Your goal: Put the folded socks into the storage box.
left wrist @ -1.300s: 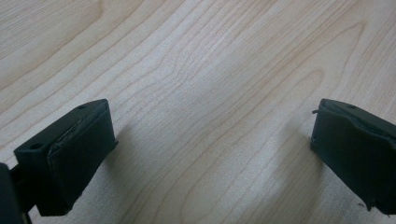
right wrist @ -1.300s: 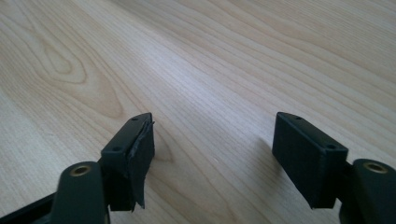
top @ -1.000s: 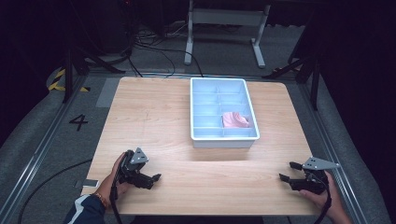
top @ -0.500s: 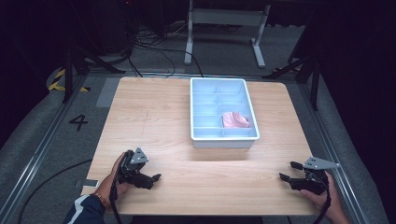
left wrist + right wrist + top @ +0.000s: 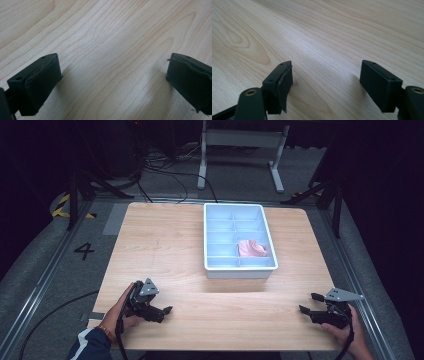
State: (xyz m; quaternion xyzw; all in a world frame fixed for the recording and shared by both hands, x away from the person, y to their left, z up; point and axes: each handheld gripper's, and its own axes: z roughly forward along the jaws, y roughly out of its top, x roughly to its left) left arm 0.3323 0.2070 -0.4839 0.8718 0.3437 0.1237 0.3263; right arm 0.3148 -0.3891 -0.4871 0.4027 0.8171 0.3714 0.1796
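- A dark number "4" (image 5: 84, 251) is marked on the grey floor (image 5: 45, 255), left of the wooden surface (image 5: 165, 250).
- Nothing else is readable.

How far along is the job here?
Done: a pink item already lies in the tray. In hand: nothing; the left gripper and right gripper rest open on the table, far from the tray. What is left cannot be told.
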